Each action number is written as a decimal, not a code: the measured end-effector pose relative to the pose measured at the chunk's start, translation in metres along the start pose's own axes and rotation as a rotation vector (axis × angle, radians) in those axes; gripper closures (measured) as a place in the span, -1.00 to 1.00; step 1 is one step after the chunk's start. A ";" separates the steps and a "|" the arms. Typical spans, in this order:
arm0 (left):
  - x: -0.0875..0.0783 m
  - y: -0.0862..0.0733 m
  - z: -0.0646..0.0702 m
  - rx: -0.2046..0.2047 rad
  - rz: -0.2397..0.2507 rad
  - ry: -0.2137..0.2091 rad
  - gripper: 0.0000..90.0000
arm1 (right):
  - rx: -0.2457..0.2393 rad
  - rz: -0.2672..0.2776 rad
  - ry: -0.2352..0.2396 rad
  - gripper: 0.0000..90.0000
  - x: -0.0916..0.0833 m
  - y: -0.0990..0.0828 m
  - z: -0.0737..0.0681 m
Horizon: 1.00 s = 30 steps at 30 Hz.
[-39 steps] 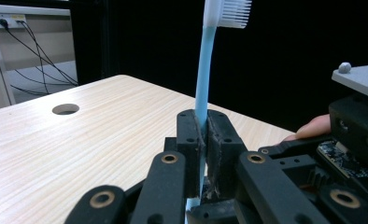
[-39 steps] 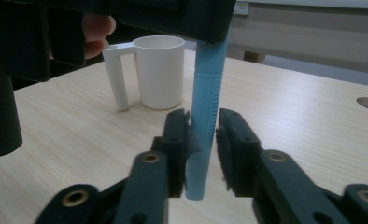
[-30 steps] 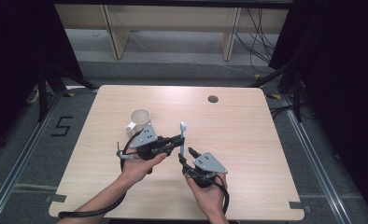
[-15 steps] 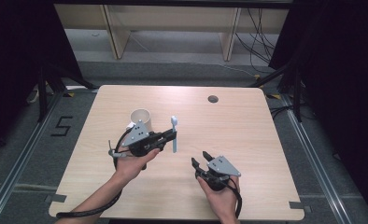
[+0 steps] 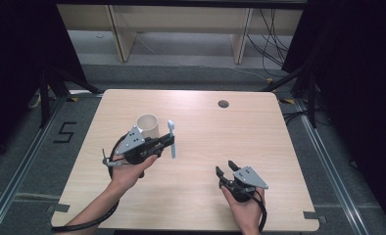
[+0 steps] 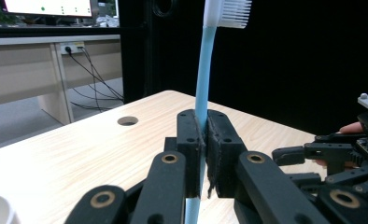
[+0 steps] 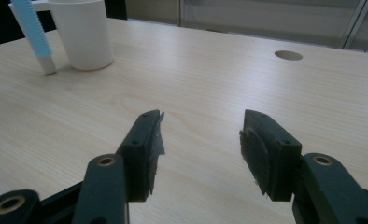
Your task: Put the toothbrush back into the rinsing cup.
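Toothbrush (image 5: 172,138) stays pinched in left gripper (image 5: 169,143); right gripper (image 5: 227,170) fingers just spread, withdrawn.

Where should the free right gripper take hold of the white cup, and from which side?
Best by the cup's rim wall, coming straight down from above with one jaw inside and one outside. It stands upright with its mouth open, and the body looks too wide for the right gripper. Pick the rim's far side, probably, since the toothbrush in the left gripper stands close beside it.

Left tool (image 5: 170,143) grips toothbrush (image 5: 172,137) beside cup (image 5: 147,126).
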<state>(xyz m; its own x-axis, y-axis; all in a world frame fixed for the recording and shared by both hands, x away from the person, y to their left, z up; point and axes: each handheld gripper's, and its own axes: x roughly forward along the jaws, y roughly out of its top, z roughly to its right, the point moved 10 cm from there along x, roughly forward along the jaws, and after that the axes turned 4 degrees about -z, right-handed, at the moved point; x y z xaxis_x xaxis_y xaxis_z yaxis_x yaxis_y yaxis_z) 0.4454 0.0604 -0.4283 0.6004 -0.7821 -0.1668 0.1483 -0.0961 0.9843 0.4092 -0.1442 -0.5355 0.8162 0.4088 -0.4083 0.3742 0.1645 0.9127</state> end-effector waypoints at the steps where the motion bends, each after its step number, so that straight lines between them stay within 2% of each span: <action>1: -0.003 0.001 -0.002 0.001 0.004 0.006 0.86 | 0.011 0.015 0.011 0.07 0.001 0.001 0.002; 4: -0.006 0.001 -0.005 0.002 0.006 0.013 0.86 | 0.000 0.018 -0.005 0.07 0.000 0.000 0.007; 5: -0.009 0.002 -0.007 0.004 0.011 0.017 0.86 | 0.015 -0.001 -0.009 0.07 -0.001 -0.002 0.007; 9: -0.015 0.004 -0.010 0.001 0.021 0.028 0.86 | 0.017 0.011 0.004 0.07 0.001 -0.003 0.007; 10: -0.016 0.004 -0.011 0.000 0.020 0.031 0.86 | 0.000 0.009 -0.022 0.07 0.000 -0.004 0.011; 11: -0.019 0.005 -0.013 -0.001 0.025 0.036 0.86 | 0.005 0.007 -0.011 0.07 0.000 -0.005 0.011; 14: -0.022 0.004 -0.015 -0.003 0.024 0.042 0.86 | -0.003 0.003 -0.017 0.07 0.000 -0.005 0.012; 15: -0.024 0.003 -0.016 -0.004 0.024 0.042 0.86 | 0.006 0.017 -0.012 0.07 0.000 -0.005 0.011; 19: -0.028 0.003 -0.018 -0.008 0.024 0.049 0.86 | 0.018 0.014 -0.001 0.07 0.001 -0.005 0.011; 21: -0.030 0.003 -0.020 -0.002 0.020 0.052 0.86 | 0.012 0.014 -0.018 0.08 -0.001 -0.005 0.014; 22: -0.031 0.003 -0.021 -0.001 0.020 0.054 0.86 | 0.048 0.006 -0.010 0.08 -0.001 -0.007 0.011; 23: -0.033 0.003 -0.021 -0.001 0.020 0.056 0.86 | 0.035 0.001 -0.016 0.08 -0.002 -0.007 0.012; 27: -0.037 0.005 -0.025 -0.003 0.032 0.065 0.86 | 0.033 0.020 -0.015 0.08 -0.001 -0.006 0.014; 30: -0.039 0.005 -0.028 -0.009 0.034 0.071 0.86 | 0.029 0.010 -0.020 0.08 -0.002 -0.007 0.015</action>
<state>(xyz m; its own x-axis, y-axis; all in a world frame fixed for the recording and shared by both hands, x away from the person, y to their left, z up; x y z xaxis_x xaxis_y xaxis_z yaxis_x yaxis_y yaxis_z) 0.4446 0.1075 -0.4188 0.6594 -0.7391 -0.1373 0.1339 -0.0642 0.9889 0.4113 -0.1594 -0.5411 0.8282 0.3926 -0.4000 0.3785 0.1347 0.9158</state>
